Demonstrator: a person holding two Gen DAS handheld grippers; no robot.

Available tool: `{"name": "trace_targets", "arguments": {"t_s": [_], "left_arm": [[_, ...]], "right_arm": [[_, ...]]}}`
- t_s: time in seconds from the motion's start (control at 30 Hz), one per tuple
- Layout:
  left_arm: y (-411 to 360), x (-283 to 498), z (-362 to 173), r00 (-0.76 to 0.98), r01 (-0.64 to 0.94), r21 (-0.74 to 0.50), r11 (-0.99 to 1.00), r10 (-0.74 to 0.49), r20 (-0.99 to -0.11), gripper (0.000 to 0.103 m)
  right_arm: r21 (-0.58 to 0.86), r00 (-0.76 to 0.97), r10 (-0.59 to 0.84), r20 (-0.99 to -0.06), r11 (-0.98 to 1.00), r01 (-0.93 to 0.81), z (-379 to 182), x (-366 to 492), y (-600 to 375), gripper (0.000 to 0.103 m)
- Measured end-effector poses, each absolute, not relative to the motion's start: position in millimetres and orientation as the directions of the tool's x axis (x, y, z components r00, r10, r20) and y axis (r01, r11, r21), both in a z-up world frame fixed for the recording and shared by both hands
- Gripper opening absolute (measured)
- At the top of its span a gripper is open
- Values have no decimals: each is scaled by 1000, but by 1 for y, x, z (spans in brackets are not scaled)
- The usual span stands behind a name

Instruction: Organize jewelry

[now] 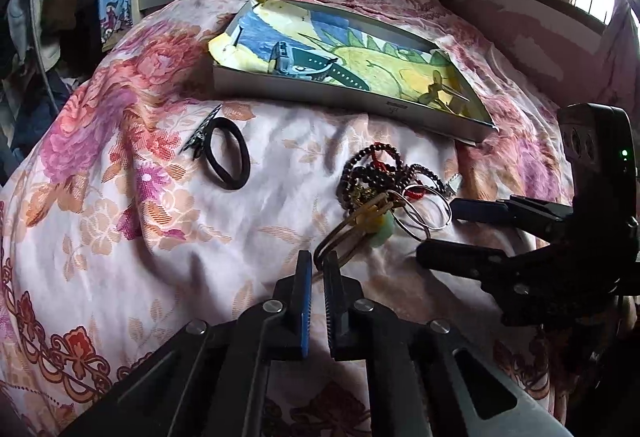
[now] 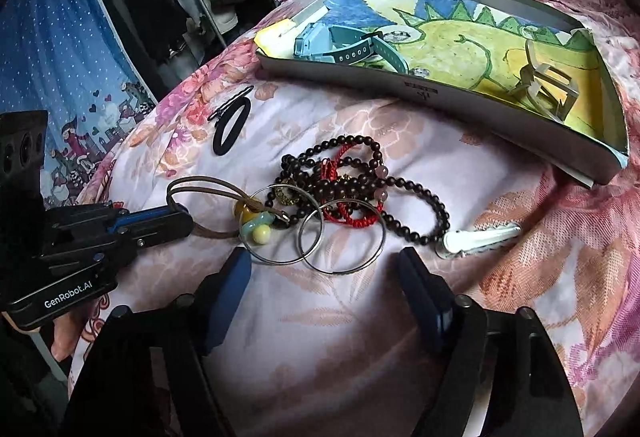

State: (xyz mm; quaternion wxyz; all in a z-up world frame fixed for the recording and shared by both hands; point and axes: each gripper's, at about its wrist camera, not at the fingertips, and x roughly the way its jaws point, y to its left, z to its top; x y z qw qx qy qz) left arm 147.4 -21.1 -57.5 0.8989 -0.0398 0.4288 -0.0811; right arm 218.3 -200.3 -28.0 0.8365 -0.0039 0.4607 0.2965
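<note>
Nearest in the left view, the left tongs [image 1: 318, 269] are pinched nearly shut on the loop of a thin brown cord [image 1: 340, 237] with a pale green and yellow charm. I think picking up has begun. Next, lift gently, because the cord lies against the pile of dark beads and red string [image 1: 380, 169]. Whether it is knotted in there I cannot tell.

Nearest in the right view, the right tongs [image 2: 326, 269] stand half open with nothing gripped, over two thin silver rings [image 2: 316, 233] on the flowery bedcover [image 2: 520, 237]. The shallow grey box with a dinosaur drawing [image 2: 440, 93] waits behind; its far corner is cut off.
</note>
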Motion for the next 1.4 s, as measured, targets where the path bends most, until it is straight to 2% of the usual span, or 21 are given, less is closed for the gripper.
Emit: {"name": "trace_targets", "arguments": {"t_s": [0.23,0.7,0.93,1.0,1.03,1.07,1.13,1.23,1.33,1.4], "left_arm": [[-19,149,-58,621,104,-148,984,-180,-763,4],[-23,152,-60,610,114,-141,983,-181,-772,4],[-27,154,-58,614,138,-136,981,-193,-766,4],[-29,153,-57,617,147,-132,980,-195,-762,7],[-29,153,-57,619,150,-130,980,-196,-760,18],[-29,152,-56,624,151,-126,981,-193,-757,37],[-28,149,-53,650,140,-113,984,-178,-739,59],[-27,149,-47,684,146,-112,983,-182,-706,59],[-28,157,-49,674,145,-111,983,-180,-716,59],[-30,161,-53,659,153,-117,981,-189,-728,49]], "right_arm": [[287,419,511,-750,823,-491,-25,219,-205,49],[315,429,506,-749,840,-441,-28,223,-214,48],[411,405,557,-726,822,-393,-30,228,-228,48],[426,401,564,-722,819,-386,-33,230,-227,48],[431,399,566,-721,818,-382,-34,232,-226,48],[434,398,568,-721,817,-380,-35,233,-225,48],[445,403,572,-714,816,-369,-37,235,-224,48],[450,413,569,-711,820,-354,-38,237,-224,42],[445,419,553,-720,831,-332,-41,238,-225,25],[452,419,554,-719,832,-323,-41,239,-228,16]]}}
